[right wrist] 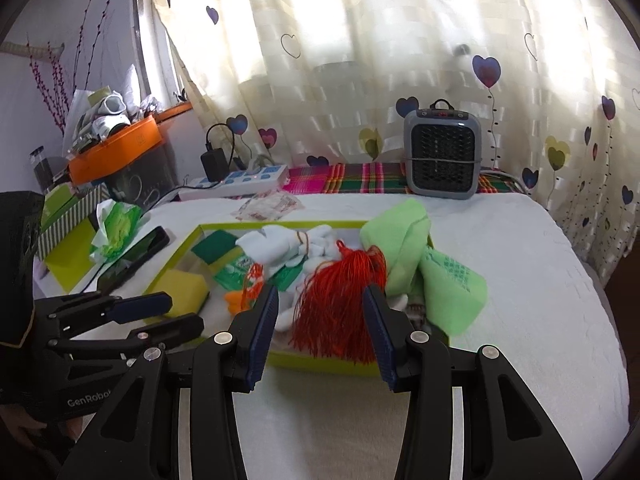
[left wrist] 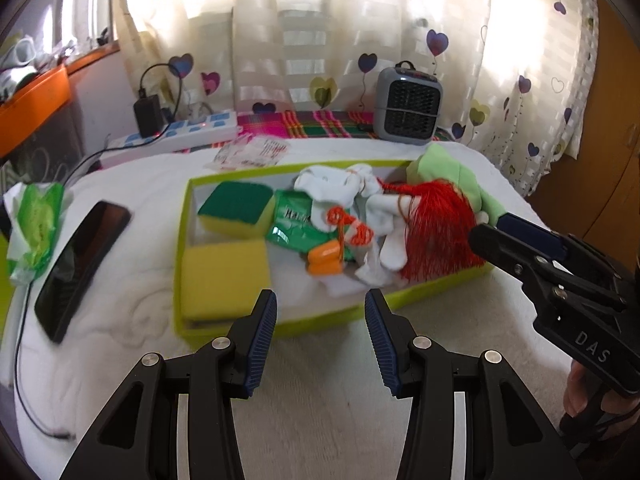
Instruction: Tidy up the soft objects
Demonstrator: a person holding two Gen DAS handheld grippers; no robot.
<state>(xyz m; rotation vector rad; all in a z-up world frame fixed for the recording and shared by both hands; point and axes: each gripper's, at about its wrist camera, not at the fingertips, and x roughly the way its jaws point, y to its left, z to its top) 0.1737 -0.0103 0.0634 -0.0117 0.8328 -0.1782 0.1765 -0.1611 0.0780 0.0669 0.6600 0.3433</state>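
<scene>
Above the near edge of the white bed (left wrist: 320, 420), the left hand-held gripper (left wrist: 320, 322) has its jaws apart with nothing between them, the ribbed blue pads (left wrist: 262, 344) hanging over the quilted cover just short of the box. The right hand-held gripper (right wrist: 320, 320) is likewise parted and empty; its pads frame the red tassel but do not touch it. From the left wrist view the right one shows side-on at the box's right end, with part of a hand (left wrist: 588, 400) behind it, cut off by the frame.

The soft things lie in a shallow lime-green cardboard box (left wrist: 182, 248) on the bed. Inside are a plain yellow sponge (left wrist: 226, 278), a second yellow sponge with a rough dark green scouring face (left wrist: 236, 206), a glossy green foil packet (left wrist: 290, 224), white socks (left wrist: 336, 190) bunched together, a small orange piece (left wrist: 326, 262) whose shape is hard to make out, and a thick red thread tassel (left wrist: 434, 228). A light green cloth (right wrist: 416, 252) is draped over the box's right end, hiding that corner.

Beside the box lie a dark phone (left wrist: 80, 264) and a crumpled green-and-white wrapper (left wrist: 36, 228). Further back stand a grey heater (left wrist: 408, 106) and a white power strip (left wrist: 192, 132) before heart-printed curtains (left wrist: 520, 60).
</scene>
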